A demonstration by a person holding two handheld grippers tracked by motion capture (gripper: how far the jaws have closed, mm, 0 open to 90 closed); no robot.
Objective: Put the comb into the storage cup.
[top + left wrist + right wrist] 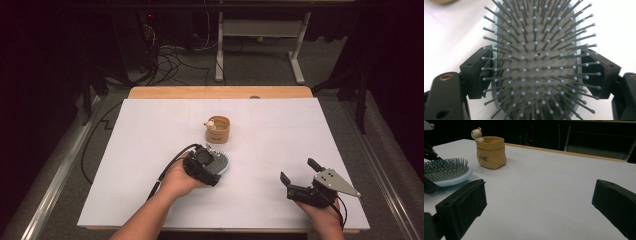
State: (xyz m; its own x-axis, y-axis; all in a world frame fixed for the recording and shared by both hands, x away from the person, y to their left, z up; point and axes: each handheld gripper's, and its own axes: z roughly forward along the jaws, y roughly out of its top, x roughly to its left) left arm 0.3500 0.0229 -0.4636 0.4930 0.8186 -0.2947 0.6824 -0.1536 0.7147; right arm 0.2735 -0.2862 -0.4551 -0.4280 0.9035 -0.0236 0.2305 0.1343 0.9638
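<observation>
Left gripper [212,167] clamps hairbrush [536,60] across its width, brush's long axis aimed ahead at the pot [218,130]; right gripper [300,176], open and empty, sits farther off.

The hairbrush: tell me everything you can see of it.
The hairbrush is an oval paddle brush with a pale blue rim, a grey perforated cushion and rows of thin grey ball-tipped bristles. It looks like plastic. It sits bristles up, low over the white table, in front of the tan pot and apart from it. The left gripper has one black jaw at each long side of the head, seemingly clamped on it; the handle is hidden. In the right gripper view its rim looks close to the tabletop; contact is unclear.
</observation>
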